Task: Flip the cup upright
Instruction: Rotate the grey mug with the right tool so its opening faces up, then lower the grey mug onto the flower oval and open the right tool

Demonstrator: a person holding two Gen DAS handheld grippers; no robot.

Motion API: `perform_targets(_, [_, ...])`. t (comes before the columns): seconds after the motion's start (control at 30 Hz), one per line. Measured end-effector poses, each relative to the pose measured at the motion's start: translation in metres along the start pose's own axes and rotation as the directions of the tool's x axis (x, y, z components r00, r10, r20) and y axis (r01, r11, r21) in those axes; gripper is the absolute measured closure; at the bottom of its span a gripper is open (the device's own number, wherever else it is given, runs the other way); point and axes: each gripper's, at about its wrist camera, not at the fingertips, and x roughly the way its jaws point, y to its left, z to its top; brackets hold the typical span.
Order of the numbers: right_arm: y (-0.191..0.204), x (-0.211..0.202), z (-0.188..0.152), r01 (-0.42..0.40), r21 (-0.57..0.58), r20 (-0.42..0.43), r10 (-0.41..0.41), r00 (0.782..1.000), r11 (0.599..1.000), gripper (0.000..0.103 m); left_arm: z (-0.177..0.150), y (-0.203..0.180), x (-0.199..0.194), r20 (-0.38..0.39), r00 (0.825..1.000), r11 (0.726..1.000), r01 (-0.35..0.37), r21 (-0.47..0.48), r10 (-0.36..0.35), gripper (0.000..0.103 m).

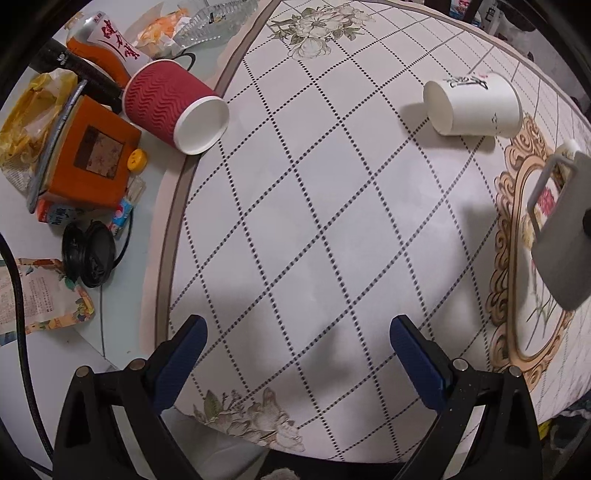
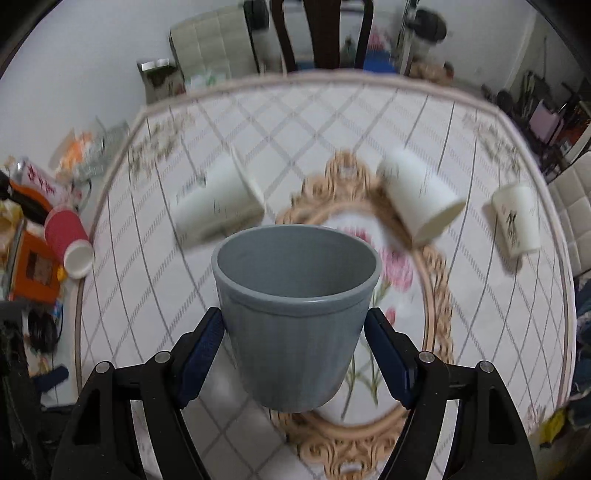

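Observation:
My right gripper (image 2: pixel 295 325) is shut on a grey cup (image 2: pixel 295 317), held mouth-up above the table; its blue pads press both sides. The grey cup with its handle also shows at the right edge of the left wrist view (image 1: pixel 561 229), in the air. My left gripper (image 1: pixel 297 332) is open and empty, low over the table near its front edge. A red ribbed paper cup (image 1: pixel 170 107) (image 2: pixel 68 238) lies on its side at the left. White paper cups (image 1: pixel 472 105) (image 2: pixel 218 201) (image 2: pixel 421 197) (image 2: pixel 517 221) lie on their sides.
The round table has a checked cloth (image 1: pixel 332 221) with a gold oval motif (image 2: pixel 436 280). At the left edge are an orange box (image 1: pixel 88 151), a black lid (image 1: pixel 88 254), packets and a glass dish (image 1: pixel 214 22). A chair (image 2: pixel 321 33) stands behind the table.

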Motion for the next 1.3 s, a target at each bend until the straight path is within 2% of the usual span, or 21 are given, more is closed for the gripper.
perform_targets(0.17, [0.006,0.007,0.009,0.023,0.012,0.139,-0.025,0.99,1.0,0.023,0.014,-0.003,0.006,0.017,1.0,1.0,0.002,-0.004,-0.002,0.002])
perform_targets(0.3, [0.013,0.022,0.004,0.069,0.015,0.24,-0.07,0.968,0.998,0.023,0.021,-0.007,0.013,0.035,0.999,1.0,-0.012,0.006,0.012,0.002])
perform_targets(0.5, [0.021,0.032,-0.021,0.101,-0.013,0.301,-0.092,0.949,0.995,0.023,0.013,-0.011,0.021,0.048,0.998,0.998,-0.035,0.05,0.032,0.002])
perform_targets(0.63, [0.02,0.029,-0.041,0.094,-0.028,0.302,-0.081,0.95,0.995,0.023,0.005,-0.011,0.021,0.054,0.998,0.997,-0.033,0.075,0.029,0.002])
perform_targets(0.73, [0.015,0.03,-0.053,0.068,-0.006,0.251,-0.065,0.966,0.998,0.023,-0.003,-0.013,0.015,0.069,0.997,0.995,-0.036,0.089,0.03,0.002])
perform_targets(0.9, [0.009,0.023,-0.071,0.068,0.009,0.203,-0.068,0.977,0.998,0.022,-0.017,-0.014,0.003,0.1,0.995,0.993,-0.033,0.111,0.022,0.002])
perform_targets(0.97, [0.005,0.018,-0.079,0.078,0.022,0.191,-0.081,0.978,0.997,0.016,-0.024,-0.012,-0.006,0.114,0.993,0.992,-0.033,0.121,0.019,0.002])
perform_targets(1.1, [-0.009,-0.007,-0.094,0.105,0.063,0.185,-0.115,0.976,0.992,0.011,-0.041,-0.009,-0.028,0.15,0.989,0.992,-0.027,0.122,0.009,0.002])
perform_targets(1.17, [-0.014,-0.024,-0.098,0.118,0.076,0.189,-0.131,0.973,0.99,0.002,-0.05,-0.007,-0.044,0.173,0.985,0.993,-0.015,0.12,-0.006,0.002])
perform_targets(1.3, [-0.02,-0.075,-0.104,0.18,0.059,0.213,-0.188,0.959,0.982,0.001,-0.075,-0.009,-0.085,0.233,0.972,0.991,0.008,0.132,-0.039,0.002])
